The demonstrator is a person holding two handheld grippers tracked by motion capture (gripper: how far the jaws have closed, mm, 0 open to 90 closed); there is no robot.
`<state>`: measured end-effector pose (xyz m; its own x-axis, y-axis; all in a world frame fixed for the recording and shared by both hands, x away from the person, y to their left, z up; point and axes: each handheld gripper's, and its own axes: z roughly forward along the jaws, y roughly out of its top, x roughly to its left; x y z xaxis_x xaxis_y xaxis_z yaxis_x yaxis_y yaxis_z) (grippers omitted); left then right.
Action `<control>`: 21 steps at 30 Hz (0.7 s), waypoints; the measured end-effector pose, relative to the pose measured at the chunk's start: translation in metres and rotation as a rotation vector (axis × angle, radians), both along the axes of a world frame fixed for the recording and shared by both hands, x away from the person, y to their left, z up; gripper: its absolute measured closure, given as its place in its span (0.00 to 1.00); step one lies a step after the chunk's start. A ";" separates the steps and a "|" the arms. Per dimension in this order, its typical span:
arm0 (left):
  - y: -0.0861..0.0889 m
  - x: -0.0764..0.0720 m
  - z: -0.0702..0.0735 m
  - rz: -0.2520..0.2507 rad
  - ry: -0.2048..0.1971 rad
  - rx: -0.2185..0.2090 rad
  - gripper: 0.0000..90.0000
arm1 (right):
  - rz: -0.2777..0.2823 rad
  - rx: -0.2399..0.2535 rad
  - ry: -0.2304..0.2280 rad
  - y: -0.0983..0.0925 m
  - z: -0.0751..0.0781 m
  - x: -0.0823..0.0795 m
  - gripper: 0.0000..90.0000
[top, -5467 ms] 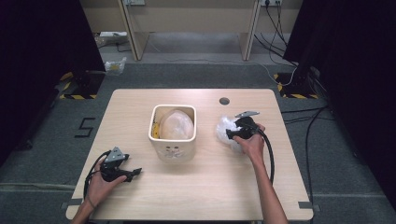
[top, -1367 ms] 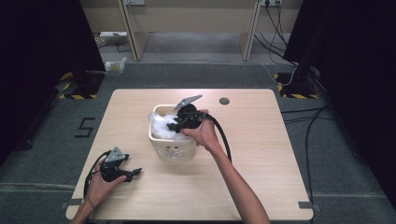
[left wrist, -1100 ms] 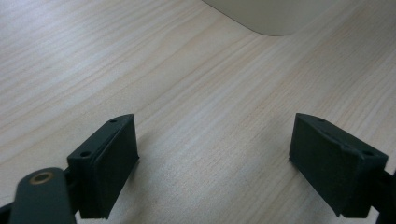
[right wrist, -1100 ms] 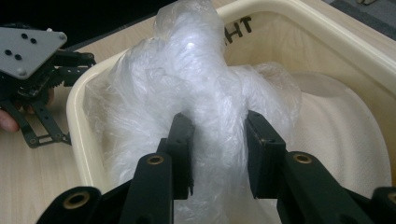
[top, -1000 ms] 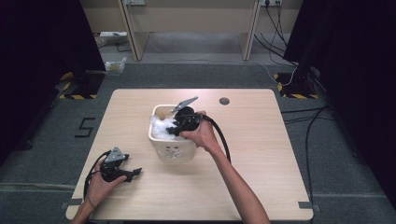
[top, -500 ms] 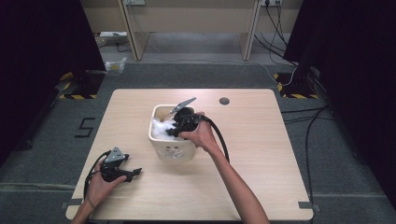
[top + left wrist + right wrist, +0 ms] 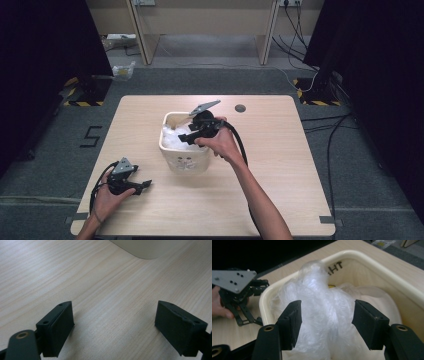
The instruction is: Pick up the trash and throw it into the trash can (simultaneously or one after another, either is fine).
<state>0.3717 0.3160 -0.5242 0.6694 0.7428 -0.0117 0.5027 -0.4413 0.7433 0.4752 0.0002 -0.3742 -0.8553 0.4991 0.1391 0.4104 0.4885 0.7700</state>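
At the table's [image 7: 280,165] near left, the left claw [image 7: 144,185] rested wide open, gripping nothing. To its right, over the cream bin [image 7: 184,161], the right claw [image 7: 325,325] had just been opening, the crumpled clear plastic [image 7: 322,312] lying loose between its jaws inside the bin.

High view: fixed above the person's edge of the counter [image 7: 280,165], facing forward and down, far enough to take in all four edges. Left gripper view: low, close over bare wood, bin [image 7: 140,248] wall at the top. Right gripper view: close, down into the bin [image 7: 387,270]. All three share the bin [image 7: 182,162].
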 end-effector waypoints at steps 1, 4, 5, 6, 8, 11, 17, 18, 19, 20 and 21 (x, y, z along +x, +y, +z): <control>0.000 0.000 0.000 0.000 0.000 0.000 0.16 | -0.010 0.013 -0.004 -0.004 0.003 0.000 0.44; 0.000 0.000 0.000 0.001 -0.002 -0.001 0.16 | -0.041 0.041 -0.015 -0.015 0.009 -0.001 0.44; 0.000 0.000 0.000 0.001 0.000 -0.003 0.16 | -0.054 0.052 -0.021 -0.021 0.011 -0.001 0.44; 0.000 0.000 0.000 0.001 0.000 -0.003 0.16 | -0.067 0.061 -0.027 -0.025 0.012 -0.001 0.44; 0.000 0.000 0.000 0.001 0.000 -0.004 0.16 | -0.092 0.076 -0.036 -0.033 0.014 -0.002 0.43; 0.000 0.000 0.000 0.002 0.000 -0.003 0.16 | -0.104 0.085 -0.042 -0.042 0.014 -0.004 0.43; 0.000 0.000 0.000 0.001 -0.001 -0.003 0.16 | -0.139 0.084 -0.058 -0.054 0.014 -0.006 0.41; 0.000 0.000 0.000 0.002 -0.001 -0.003 0.16 | -0.145 0.084 -0.059 -0.056 0.014 -0.006 0.41; 0.000 0.000 0.000 0.001 -0.001 -0.003 0.16 | -0.154 0.082 -0.061 -0.059 0.015 -0.006 0.41; 0.000 0.000 0.000 0.001 0.000 -0.003 0.16 | -0.162 0.082 -0.067 -0.061 0.015 -0.006 0.41; 0.000 0.000 0.000 0.002 0.000 -0.003 0.16 | -0.173 0.080 -0.070 -0.064 0.016 -0.006 0.40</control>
